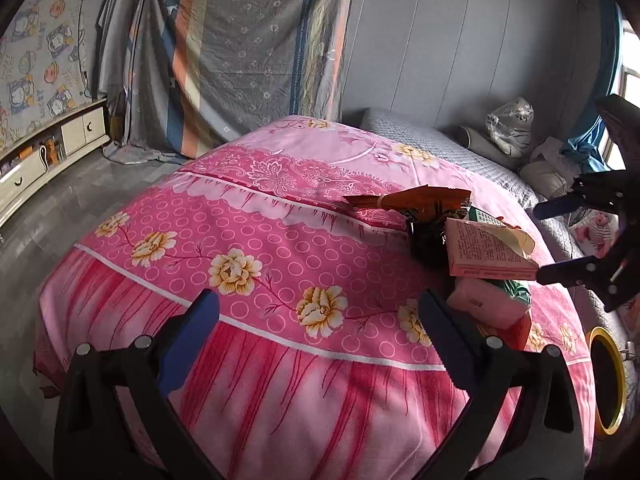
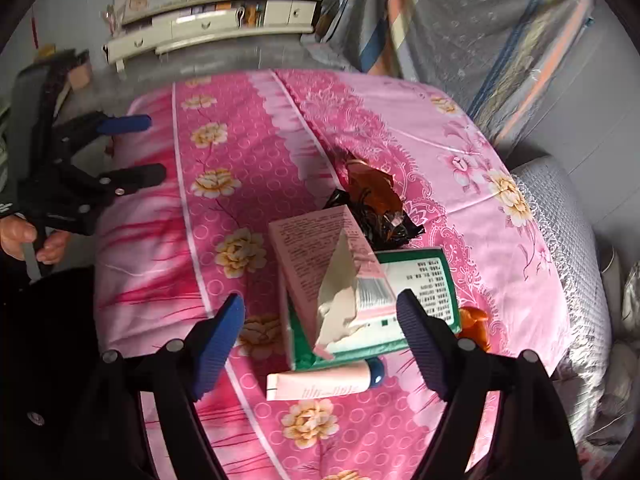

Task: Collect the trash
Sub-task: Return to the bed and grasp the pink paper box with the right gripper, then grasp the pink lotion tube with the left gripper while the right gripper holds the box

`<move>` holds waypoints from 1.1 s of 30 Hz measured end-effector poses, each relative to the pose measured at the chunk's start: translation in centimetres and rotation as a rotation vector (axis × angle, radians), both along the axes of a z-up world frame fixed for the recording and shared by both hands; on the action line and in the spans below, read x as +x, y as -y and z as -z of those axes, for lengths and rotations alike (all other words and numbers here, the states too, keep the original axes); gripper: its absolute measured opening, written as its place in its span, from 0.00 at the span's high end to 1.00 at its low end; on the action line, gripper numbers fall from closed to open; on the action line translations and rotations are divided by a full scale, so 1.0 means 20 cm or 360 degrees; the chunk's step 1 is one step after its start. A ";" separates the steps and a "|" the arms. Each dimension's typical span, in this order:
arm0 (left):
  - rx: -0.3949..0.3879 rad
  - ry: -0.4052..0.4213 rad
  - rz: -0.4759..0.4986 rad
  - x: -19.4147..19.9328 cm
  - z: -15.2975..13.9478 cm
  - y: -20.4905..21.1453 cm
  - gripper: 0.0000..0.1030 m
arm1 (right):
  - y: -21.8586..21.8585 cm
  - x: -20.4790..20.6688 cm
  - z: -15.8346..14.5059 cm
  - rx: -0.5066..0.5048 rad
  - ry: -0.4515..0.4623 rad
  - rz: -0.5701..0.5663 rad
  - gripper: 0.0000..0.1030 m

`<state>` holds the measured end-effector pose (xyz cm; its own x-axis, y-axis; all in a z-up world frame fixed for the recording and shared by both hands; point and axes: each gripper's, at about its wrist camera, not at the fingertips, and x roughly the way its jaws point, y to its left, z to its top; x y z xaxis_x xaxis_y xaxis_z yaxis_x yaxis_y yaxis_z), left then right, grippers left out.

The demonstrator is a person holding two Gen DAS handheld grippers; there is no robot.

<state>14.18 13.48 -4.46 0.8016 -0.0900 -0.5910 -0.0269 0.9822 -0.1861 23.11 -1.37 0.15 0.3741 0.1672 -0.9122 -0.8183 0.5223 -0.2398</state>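
A pile of trash lies on the pink flowered bedspread [image 2: 248, 152]: a torn pink box [image 2: 312, 256] on a green box [image 2: 424, 280], a pink tube [image 2: 320, 384] in front, an orange wrapper [image 2: 372, 188] and black crinkled wrapper [image 2: 380, 224] behind. My right gripper [image 2: 320, 332] is open just above the near end of the boxes, holding nothing. My left gripper [image 1: 320, 332] is open and empty over the bedspread, left of the pile; the pink box [image 1: 484, 252] and orange wrapper [image 1: 416, 198] show at its right. Each gripper shows in the other's view, left gripper [image 2: 148, 148], right gripper [image 1: 548, 240].
A round bin opening with a yellow rim [image 1: 608, 380] is at the bed's right edge. A grey quilt [image 1: 460, 148] with pillows and bags lies beyond. A low white cabinet [image 2: 208, 28] stands across the grey floor; draped sheets [image 1: 240, 52] hang on the wall.
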 end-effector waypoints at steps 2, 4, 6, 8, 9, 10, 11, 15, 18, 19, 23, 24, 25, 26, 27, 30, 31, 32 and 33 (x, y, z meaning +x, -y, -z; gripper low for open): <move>-0.0031 -0.0021 0.0000 0.00 0.02 -0.03 0.08 | -0.04 0.04 0.06 -0.0147 -0.0040 -0.0027 0.26; -0.0062 -0.0039 -0.0004 0.00 0.04 -0.07 0.08 | -0.09 0.08 0.12 -0.0280 -0.0090 -0.0042 0.25; -0.0088 -0.0049 -0.0016 0.00 0.06 -0.10 0.08 | -0.10 0.11 0.17 -0.0359 -0.0135 -0.0041 0.24; -0.0109 -0.0060 -0.0036 0.00 0.08 -0.14 0.08 | -0.11 0.14 0.21 -0.0395 -0.0189 -0.0032 0.25; -0.0120 -0.0066 -0.0044 0.00 0.09 -0.16 0.08 | -0.11 0.16 0.22 -0.0419 -0.0177 -0.0016 0.25; -0.0130 -0.0071 -0.0052 0.00 0.10 -0.17 0.08 | -0.11 0.17 0.24 -0.0434 -0.0180 0.0001 0.25; -0.0136 -0.0075 -0.0061 0.00 0.10 -0.19 0.08 | -0.11 0.19 0.25 -0.0430 -0.0194 0.0016 0.25; -0.0154 -0.0085 -0.0097 0.00 0.11 -0.23 0.08 | -0.10 0.22 0.28 -0.0380 -0.0276 0.0063 0.33; -0.0166 -0.0077 -0.0106 -0.01 0.10 -0.24 0.08 | -0.09 0.21 0.27 -0.0327 -0.0276 0.0082 0.40; -0.0156 -0.0072 -0.0107 -0.01 0.09 -0.23 0.08 | -0.09 0.21 0.25 -0.0287 -0.0269 0.0095 0.45; -0.0117 -0.0059 -0.0068 -0.01 0.05 -0.18 0.08 | -0.02 0.23 0.12 -0.0068 -0.0250 0.0201 0.52; -0.0103 -0.0058 -0.0046 -0.01 0.04 -0.15 0.08 | 0.02 0.23 0.08 0.0005 -0.0250 0.0222 0.53; -0.0082 -0.0059 -0.0015 -0.01 0.03 -0.12 0.08 | 0.06 0.23 0.04 0.0094 -0.0260 0.0255 0.53; -0.0065 -0.0059 0.0020 -0.01 0.03 -0.09 0.08 | 0.11 0.24 -0.01 0.0193 -0.0274 0.0293 0.53; -0.0053 -0.0061 0.0065 -0.01 0.02 -0.04 0.08 | 0.17 0.24 -0.06 0.0293 -0.0279 0.0338 0.53; -0.0015 -0.0066 0.0237 -0.01 0.01 0.12 0.08 | 0.38 0.21 -0.18 0.0572 -0.0254 0.0485 0.52; -0.0001 -0.0071 0.0295 -0.02 0.02 0.19 0.08 | 0.45 0.19 -0.21 0.0658 -0.0243 0.0524 0.52; 0.0007 -0.0081 0.0351 -0.02 0.02 0.25 0.08 | 0.51 0.17 -0.23 0.0731 -0.0237 0.0562 0.52; 0.0008 -0.0094 0.0415 -0.02 0.03 0.32 0.08 | 0.57 0.13 -0.24 0.0797 -0.0232 0.0595 0.52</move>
